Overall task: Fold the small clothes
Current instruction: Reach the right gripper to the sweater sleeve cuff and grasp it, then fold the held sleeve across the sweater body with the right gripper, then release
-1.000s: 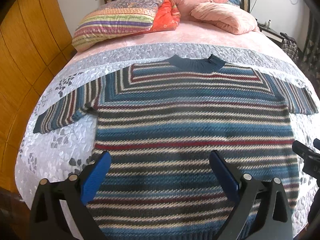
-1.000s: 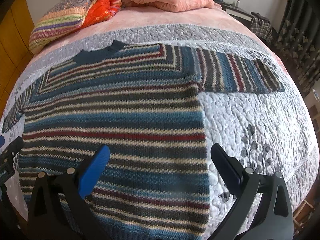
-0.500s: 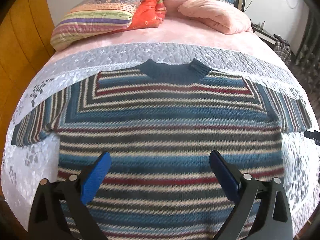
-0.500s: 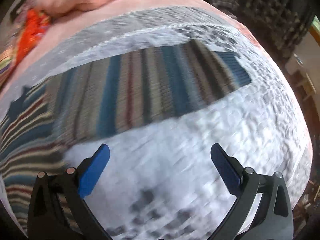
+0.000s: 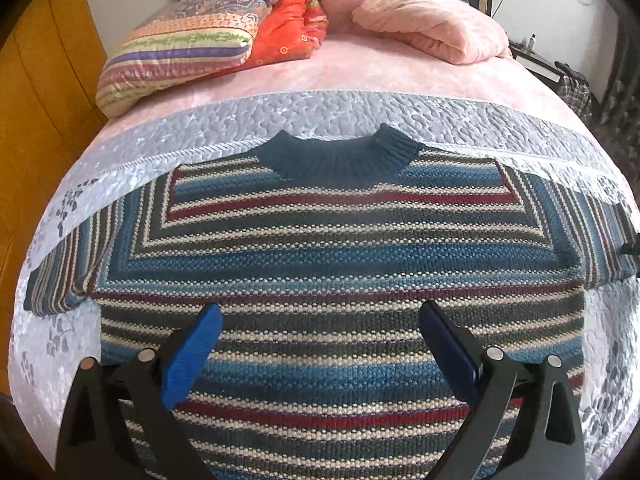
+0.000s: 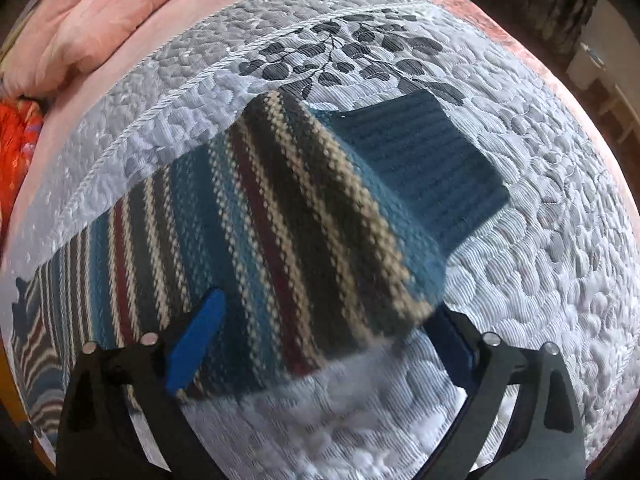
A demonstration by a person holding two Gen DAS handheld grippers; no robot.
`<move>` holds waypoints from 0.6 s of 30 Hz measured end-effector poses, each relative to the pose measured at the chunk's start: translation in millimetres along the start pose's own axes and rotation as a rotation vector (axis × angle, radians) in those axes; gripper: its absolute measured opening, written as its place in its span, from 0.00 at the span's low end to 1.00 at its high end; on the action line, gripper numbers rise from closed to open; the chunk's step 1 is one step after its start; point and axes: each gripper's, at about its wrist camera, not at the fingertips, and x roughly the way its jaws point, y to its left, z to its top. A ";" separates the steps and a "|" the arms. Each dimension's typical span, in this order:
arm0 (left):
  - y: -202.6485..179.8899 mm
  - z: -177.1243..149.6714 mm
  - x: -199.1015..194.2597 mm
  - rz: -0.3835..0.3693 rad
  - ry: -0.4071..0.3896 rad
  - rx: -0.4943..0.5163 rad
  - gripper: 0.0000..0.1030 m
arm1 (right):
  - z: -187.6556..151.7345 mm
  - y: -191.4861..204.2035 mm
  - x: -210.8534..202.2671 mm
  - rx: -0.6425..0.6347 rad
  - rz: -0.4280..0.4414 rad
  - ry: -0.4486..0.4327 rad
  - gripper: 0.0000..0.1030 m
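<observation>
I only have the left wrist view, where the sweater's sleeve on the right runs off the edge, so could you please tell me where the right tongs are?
Observer: The right tongs are open, low over that sleeve, near its end.
Operator: Is the cuff visible there?
Observer: Yes, a plain blue ribbed cuff lies flat on the quilt, just ahead of the tongs.
Operator: Are they gripping the sleeve yet?
Observer: No. The jaws stand wide with the striped part between them. The picture is too blurred to tell whether they touch it.
</observation>
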 end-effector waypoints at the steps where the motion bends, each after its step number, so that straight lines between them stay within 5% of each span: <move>1: 1.1 0.1 1.1 0.003 0.000 -0.001 0.96 | 1.2 1.1 0.2 0.000 0.000 -0.005 0.83; 4: 6.1 -0.1 4.3 0.008 0.003 -0.012 0.96 | 6.9 2.9 -0.7 0.012 0.014 -0.015 0.65; 7: 12.4 -1.0 7.7 0.012 0.011 -0.025 0.96 | 9.2 4.0 -3.4 0.040 0.045 -0.024 0.35; 8: 13.8 -1.3 8.1 0.012 0.012 -0.028 0.96 | 11.7 3.8 -4.0 0.041 0.065 -0.028 0.16; 9: 16.1 -1.9 8.6 0.011 0.012 -0.032 0.96 | 11.6 4.1 -6.2 0.049 0.102 -0.028 0.10; 18: 35.5 -5.0 14.6 0.011 0.030 -0.062 0.96 | -9.7 33.9 -43.6 -0.012 0.186 -0.102 0.09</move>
